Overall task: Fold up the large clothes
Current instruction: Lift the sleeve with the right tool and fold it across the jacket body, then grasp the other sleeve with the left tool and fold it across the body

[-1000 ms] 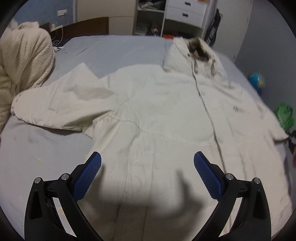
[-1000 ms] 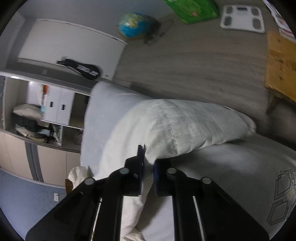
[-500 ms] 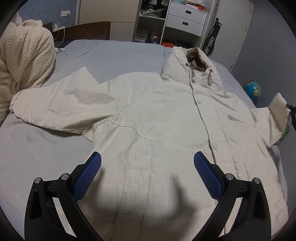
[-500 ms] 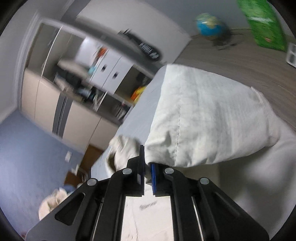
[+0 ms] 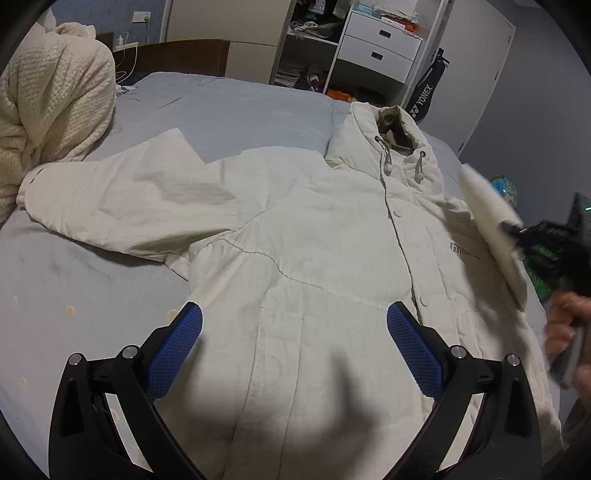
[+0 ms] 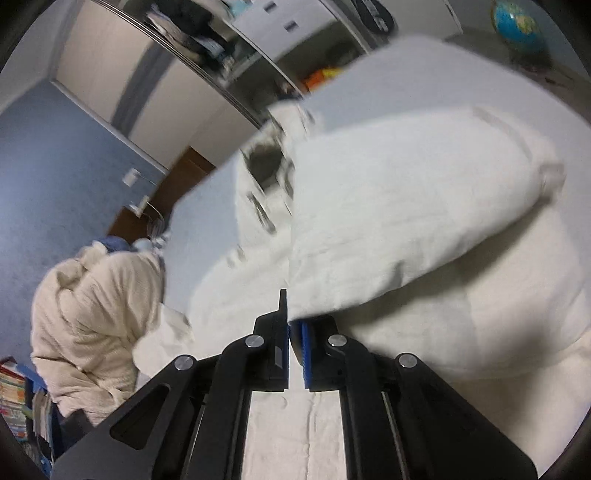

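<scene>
Lying front-up, the jacket points its hood toward the wardrobe.

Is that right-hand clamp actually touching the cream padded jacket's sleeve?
Touching: the right wrist view shows the right gripper shut on the cream sleeve.

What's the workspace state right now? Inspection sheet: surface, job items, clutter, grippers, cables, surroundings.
Surface: bed with grey-blue sheet.
Job's things: cream jacket front-up, buttoned; far sleeve spread out; other sleeve lifted over the body.
Clutter: cream knit blanket heaped at the bed's edge.
Grippers: left gripper open, over the hem; right gripper shut on the lifted sleeve.
Cables: white cable by the headboard.
Surroundings: white drawers, racket bag, globe.
</scene>
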The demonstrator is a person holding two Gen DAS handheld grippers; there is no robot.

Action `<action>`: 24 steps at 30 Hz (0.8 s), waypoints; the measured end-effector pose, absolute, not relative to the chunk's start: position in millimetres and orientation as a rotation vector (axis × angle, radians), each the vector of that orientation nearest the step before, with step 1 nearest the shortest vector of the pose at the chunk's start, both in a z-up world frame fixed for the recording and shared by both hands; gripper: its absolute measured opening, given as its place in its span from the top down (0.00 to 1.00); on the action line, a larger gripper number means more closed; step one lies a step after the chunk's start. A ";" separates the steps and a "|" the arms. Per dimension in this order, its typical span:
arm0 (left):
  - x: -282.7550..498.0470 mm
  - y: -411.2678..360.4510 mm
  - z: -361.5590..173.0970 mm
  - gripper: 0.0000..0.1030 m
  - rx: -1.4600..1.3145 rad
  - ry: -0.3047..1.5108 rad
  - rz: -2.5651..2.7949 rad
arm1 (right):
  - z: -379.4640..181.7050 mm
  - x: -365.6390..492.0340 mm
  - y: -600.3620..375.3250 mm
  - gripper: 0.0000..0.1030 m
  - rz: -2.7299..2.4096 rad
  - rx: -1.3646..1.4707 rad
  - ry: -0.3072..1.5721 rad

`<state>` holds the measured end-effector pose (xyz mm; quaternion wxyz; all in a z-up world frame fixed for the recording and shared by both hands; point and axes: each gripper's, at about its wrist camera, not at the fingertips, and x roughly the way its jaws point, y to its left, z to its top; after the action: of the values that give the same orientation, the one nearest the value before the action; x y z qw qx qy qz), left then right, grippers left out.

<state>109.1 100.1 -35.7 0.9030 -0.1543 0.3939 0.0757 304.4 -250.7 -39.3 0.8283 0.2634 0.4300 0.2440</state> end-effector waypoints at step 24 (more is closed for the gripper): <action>133.9 31.7 -36.0 0.06 -0.087 0.900 0.034 | -71.9 205.4 -359.2 0.34 0.212 0.473 0.797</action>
<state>133.9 31.7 -36.0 0.8993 -0.0421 0.4350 0.0163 205.4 -359.2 -71.9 0.8891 0.2278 0.3838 0.1020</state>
